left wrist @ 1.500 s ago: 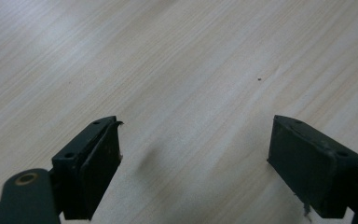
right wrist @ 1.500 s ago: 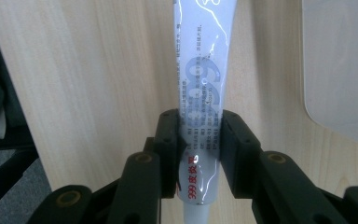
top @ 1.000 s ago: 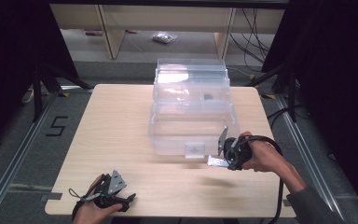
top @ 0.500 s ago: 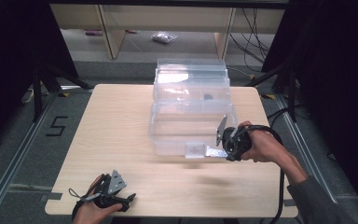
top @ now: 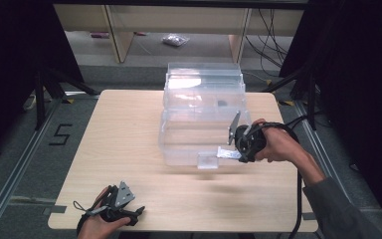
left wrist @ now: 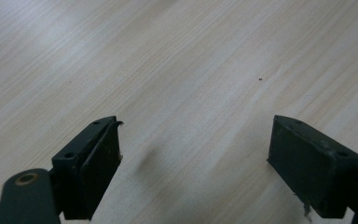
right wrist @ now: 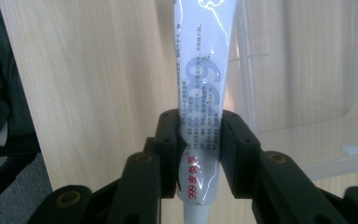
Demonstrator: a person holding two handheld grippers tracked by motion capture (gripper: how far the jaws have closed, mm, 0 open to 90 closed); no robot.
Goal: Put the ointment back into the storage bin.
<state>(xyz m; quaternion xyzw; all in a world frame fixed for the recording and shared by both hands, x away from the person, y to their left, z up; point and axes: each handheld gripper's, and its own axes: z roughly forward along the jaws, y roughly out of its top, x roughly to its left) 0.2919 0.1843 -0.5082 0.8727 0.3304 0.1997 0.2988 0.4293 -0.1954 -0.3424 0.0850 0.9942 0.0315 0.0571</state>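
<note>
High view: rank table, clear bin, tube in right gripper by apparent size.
1. Table, largest by far.
2. Clear bin, covering part of the table's far middle.
3. Tube, a small sliver clamped in the right gripper at the bin's front.

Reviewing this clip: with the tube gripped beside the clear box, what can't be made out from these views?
- Tube: its far end is cut off by the top edge of the right gripper view; the small print is too fine to read.
- Small dark item in the clear box, high view: too small to identify.
- Right hand-held gripper, high view: hand and body hide its jaws.
- Left hand-held gripper: open over bare table.
</note>
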